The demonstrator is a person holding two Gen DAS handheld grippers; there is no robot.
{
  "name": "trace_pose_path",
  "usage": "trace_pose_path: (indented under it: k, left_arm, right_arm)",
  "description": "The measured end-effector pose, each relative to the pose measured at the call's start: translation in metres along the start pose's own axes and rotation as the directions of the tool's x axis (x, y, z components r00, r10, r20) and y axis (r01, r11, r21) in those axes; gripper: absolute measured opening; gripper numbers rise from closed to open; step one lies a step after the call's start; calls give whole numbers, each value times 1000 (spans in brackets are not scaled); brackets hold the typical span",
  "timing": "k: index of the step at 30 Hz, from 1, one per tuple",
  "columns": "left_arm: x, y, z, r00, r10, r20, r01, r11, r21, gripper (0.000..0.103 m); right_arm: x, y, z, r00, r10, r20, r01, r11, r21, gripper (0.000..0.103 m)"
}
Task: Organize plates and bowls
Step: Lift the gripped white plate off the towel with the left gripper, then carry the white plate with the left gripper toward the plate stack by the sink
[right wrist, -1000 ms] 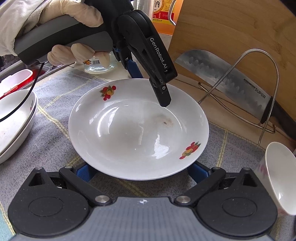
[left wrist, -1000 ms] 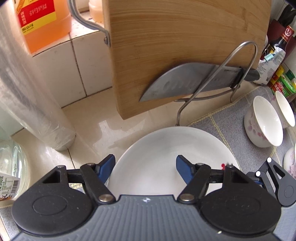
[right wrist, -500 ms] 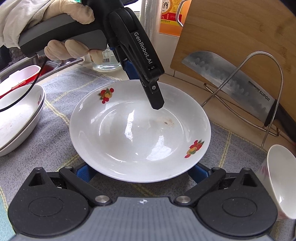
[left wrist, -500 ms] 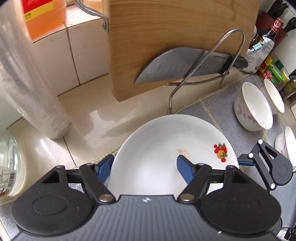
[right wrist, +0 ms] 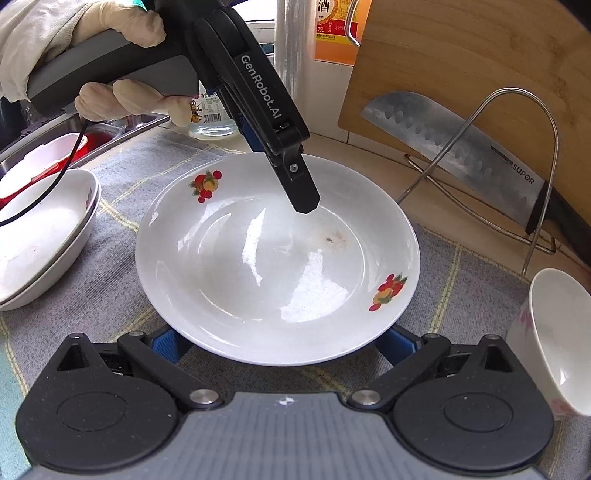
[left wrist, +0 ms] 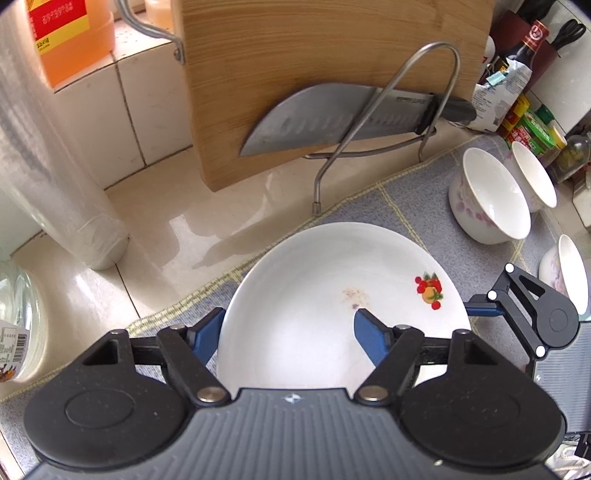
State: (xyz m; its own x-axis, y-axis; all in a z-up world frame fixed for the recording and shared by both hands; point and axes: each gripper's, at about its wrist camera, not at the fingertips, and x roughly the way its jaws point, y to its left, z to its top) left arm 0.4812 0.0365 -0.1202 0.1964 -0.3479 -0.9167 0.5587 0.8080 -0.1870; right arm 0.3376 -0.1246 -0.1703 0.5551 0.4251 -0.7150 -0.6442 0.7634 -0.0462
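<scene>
A white plate [left wrist: 314,295] [right wrist: 273,266] with fruit prints lies on the grey mat, a small brown stain near its middle. My left gripper [left wrist: 288,321] [right wrist: 284,173] points steeply down at the plate's far rim. It is open: one finger sits outside the rim and the other hangs over the plate's inside, and neither pad presses on it. My right gripper [right wrist: 280,343] stands wide open at the near rim, its blue pads [right wrist: 166,343] partly hidden under the edge. White bowls [left wrist: 487,199] [right wrist: 554,339] lie tipped on the mat to the right.
A wooden cutting board [left wrist: 325,74] and a cleaver [left wrist: 340,118] rest in a wire rack [right wrist: 517,166] behind the plate. Stacked shallow dishes [right wrist: 40,236] sit left, by a sink. An oil jug [left wrist: 70,33], a clear roll [left wrist: 48,177] and sauce bottles [left wrist: 524,59] line the wall.
The left gripper has tilted and drawn back a little, so more of the plate and its fruit print shows. The plate and the right gripper have hardly moved.
</scene>
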Motion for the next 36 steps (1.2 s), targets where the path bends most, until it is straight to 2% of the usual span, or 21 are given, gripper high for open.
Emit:
trace_pose_path:
  k: [6, 10, 23, 36]
  left_arm:
    - [3, 4, -3, 1000, -26, -13, 26, 1000, -16, 73]
    - [1, 7, -4, 999, -41, -14, 41, 999, -16, 73]
    - [-8, -2, -6, 1000, -31, -5, 31, 1000, 3, 73]
    - [-38, -19, -28, 1000, -2, 29, 3, 1000, -15, 73]
  right_arm:
    - [-3, 2, -6, 1000, -19, 8, 19, 998, -53, 103]
    - [-2, 0, -7, 1000, -5, 9, 6, 999, -42, 103]
    - [-13, 3, -4, 1000, -7, 14, 7, 999, -39, 103]
    - [-39, 18, -2, 999, 19, 26, -18, 998, -64, 103]
